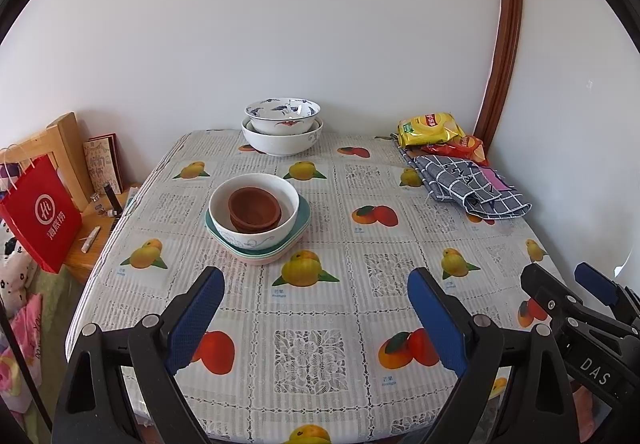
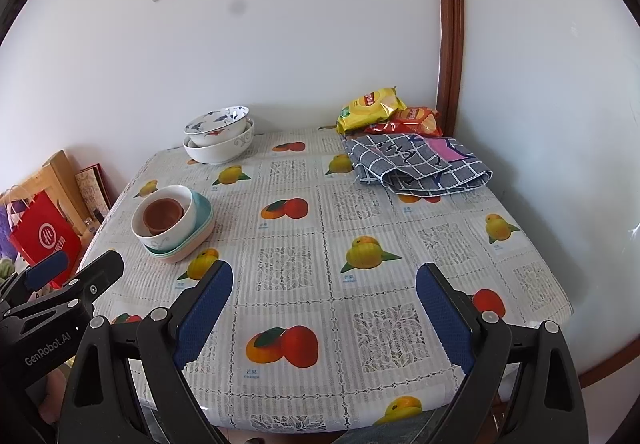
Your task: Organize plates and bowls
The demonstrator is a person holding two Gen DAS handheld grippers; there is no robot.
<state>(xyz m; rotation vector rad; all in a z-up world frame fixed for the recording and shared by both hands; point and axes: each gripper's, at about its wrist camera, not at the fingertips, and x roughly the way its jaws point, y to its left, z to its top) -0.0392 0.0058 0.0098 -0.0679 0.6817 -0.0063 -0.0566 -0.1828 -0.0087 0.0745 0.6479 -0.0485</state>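
Scanning from the left, I find the left gripper (image 1: 316, 320) spread wide and empty above the table (image 1: 400, 244). Ahead of it stands a nested stack: brown bowls (image 1: 254, 207) inside a white bowl (image 1: 253, 213), resting on the plates (image 1: 258, 252) near the table's left edge. Further back, by the wall, a patterned bowl (image 1: 282, 114) sits in a large white bowl (image 1: 282, 138). The folded cloth (image 1: 472, 184) and snack bags (image 1: 432, 130) lie far right. The right gripper (image 2: 324, 318) is likewise released, holding nothing. Risk, in my judgement: lifting either stack whole could shift the loose inner bowls; glazed rims may slip from the pads.
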